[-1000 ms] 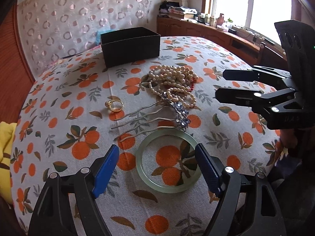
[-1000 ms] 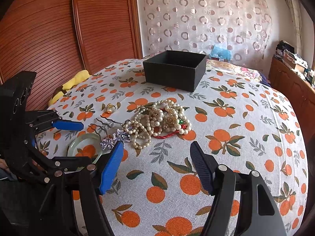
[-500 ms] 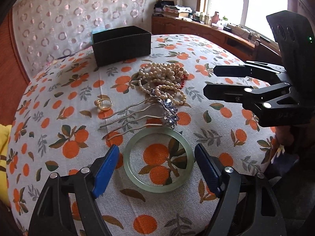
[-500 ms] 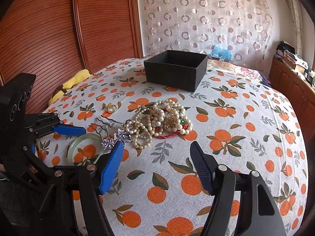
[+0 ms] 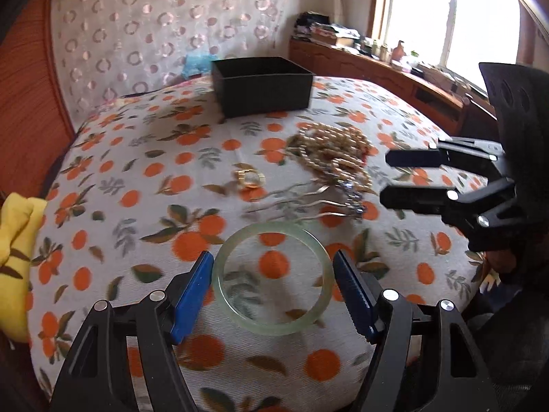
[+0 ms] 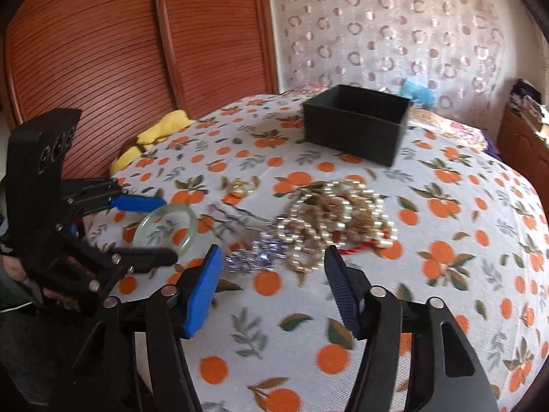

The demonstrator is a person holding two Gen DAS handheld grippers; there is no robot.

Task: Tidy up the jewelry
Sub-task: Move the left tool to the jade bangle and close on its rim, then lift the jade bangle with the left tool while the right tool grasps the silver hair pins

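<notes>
**Left gripper astride the jade bangle, right gripper wide above the cloth**

1. Bed cover [image 5: 113,185]: white cloth printed with oranges and leaves. All items below lie on it.

2. Black box [image 5: 262,86]: open-topped, at 12 o'clock in the left wrist view, well apart from the jewelry.

3. Left gripper [image 5: 272,290]: jaws spread wide. The blue fingers [image 5: 192,295] flank the jade bangle [image 5: 272,276] at its 9 and 3 o'clock sides. The left pad sits just beside the rim; motion blur prevents confirming contact. The bangle lies flat between them, not clamped.

4. Right gripper [image 6: 271,288]: jaws spread wide, holding nothing. It hangs over the cloth at 6 o'clock from the pearl necklace pile [image 6: 334,219].

5. Pearl necklace pile: a heap of cream beads with a red cord showing at its lower edge, at 6 o'clock from the box in the right wrist view.

6. Hair comb [image 5: 308,202]: silver prongs with a jewelled head, between the bangle and the pearls. The head touches the pearl pile.

7. Gold ring [image 5: 249,178]: at 11 o'clock from the bangle, apart from the comb prongs.
</notes>
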